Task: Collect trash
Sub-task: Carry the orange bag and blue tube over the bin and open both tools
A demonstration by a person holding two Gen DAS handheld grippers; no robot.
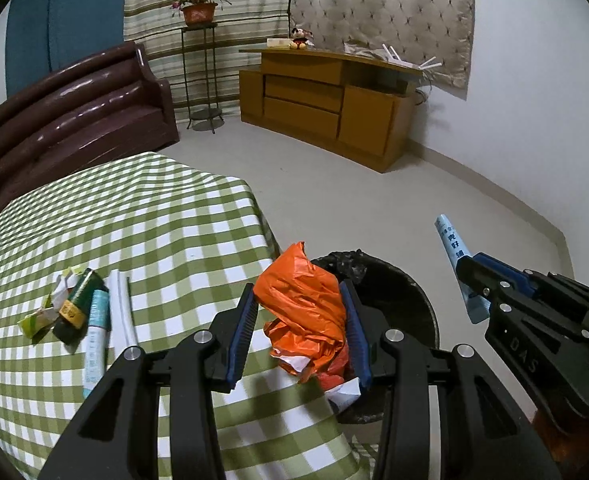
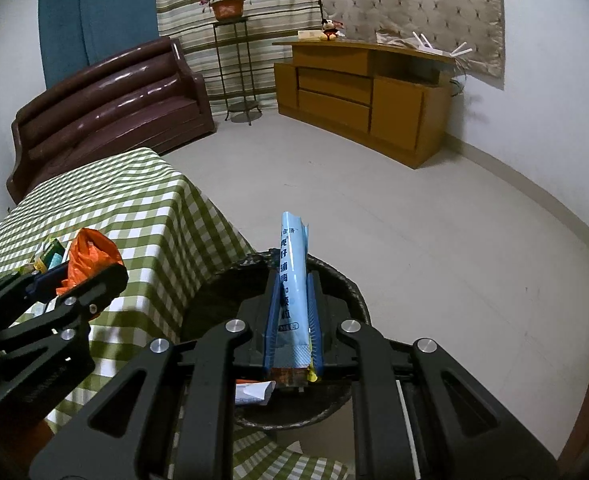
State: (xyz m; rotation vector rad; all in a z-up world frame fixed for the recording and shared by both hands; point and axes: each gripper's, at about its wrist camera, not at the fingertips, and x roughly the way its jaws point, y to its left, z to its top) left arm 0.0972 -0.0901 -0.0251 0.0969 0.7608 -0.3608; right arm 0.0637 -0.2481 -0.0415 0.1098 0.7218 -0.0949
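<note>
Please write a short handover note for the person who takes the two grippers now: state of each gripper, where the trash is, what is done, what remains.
Left gripper: shut on the crumpled orange plastic bag, at the table edge beside the bin.
Right gripper: shut on the flat light blue packet, above the bin.
Black-lined trash bin: on the floor against the checkered table; a white scrap seems already inside.
Done: both pieces picked up, neither dropped yet.
Left: release both into the bin, then fetch the pile on the table: the green carton, the crumpled wrappers, the pale tube, the white packet.

Wrist views downward (shared bin [image 1: 410, 304])
</note>
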